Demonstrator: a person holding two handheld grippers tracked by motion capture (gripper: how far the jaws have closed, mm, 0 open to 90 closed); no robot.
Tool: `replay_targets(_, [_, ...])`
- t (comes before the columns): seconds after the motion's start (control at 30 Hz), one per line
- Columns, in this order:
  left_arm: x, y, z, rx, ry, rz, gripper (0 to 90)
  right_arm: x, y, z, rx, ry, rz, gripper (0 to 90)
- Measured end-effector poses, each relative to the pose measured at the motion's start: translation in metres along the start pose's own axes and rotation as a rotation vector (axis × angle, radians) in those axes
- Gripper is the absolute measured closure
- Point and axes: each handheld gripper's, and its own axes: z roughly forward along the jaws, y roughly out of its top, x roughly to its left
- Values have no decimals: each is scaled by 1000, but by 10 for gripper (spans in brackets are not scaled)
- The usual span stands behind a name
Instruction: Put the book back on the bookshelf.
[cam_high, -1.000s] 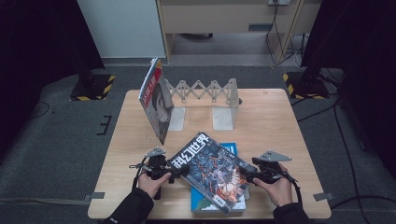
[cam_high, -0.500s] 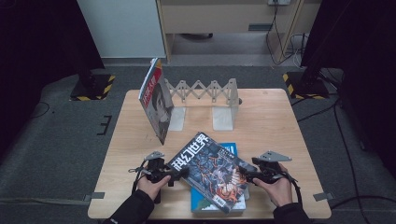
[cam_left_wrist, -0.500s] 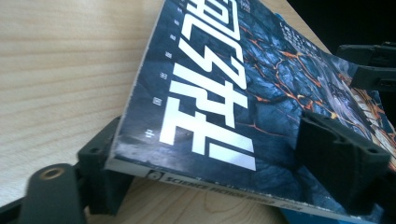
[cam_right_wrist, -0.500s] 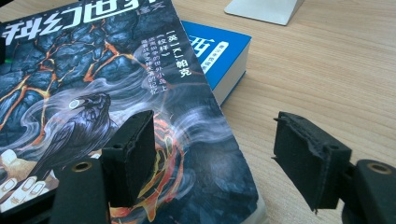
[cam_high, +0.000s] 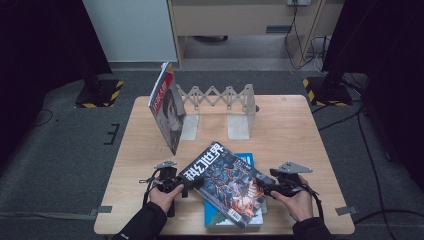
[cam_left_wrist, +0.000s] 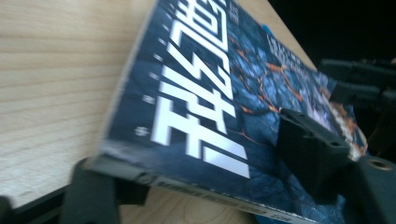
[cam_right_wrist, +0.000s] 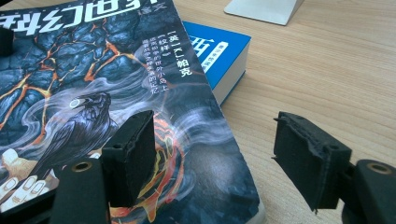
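A dark magazine (cam_high: 225, 182) with white characters and a raven on its cover lies askew on a blue book (cam_high: 245, 160) at the table's front. My left gripper (cam_high: 192, 184) is at the magazine's left edge. In the left gripper view its jaws have just been closing: one pad (cam_left_wrist: 308, 149) is over the cover (cam_left_wrist: 201, 107), the other is below the spine edge, and they stand wide apart around the thin magazine. My right gripper (cam_high: 265, 189) is open at the right corner, with one pad (cam_right_wrist: 130, 149) over the cover (cam_right_wrist: 93, 79) and the other (cam_right_wrist: 308, 158) over bare wood.
A second magazine (cam_high: 167, 112) stands upright, leaning against the left end of a grey accordion-style book rack (cam_high: 220, 97) at the back of the wooden table (cam_high: 300, 135). The blue book (cam_right_wrist: 219, 51) sticks out from under the dark magazine.
My left gripper has edged right onto the magazine's left edge. The right gripper and the magazine have stayed put.
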Motion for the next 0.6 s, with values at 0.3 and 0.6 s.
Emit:
replay_targets(0.3, [8, 5, -3, -38, 22, -34, 383, 0, 0, 0, -1, 2, 4, 292])
replay_targets(0.6, [8, 9, -6, -29, 9, -25, 419, -1, 0, 0, -1, 3, 6, 292])
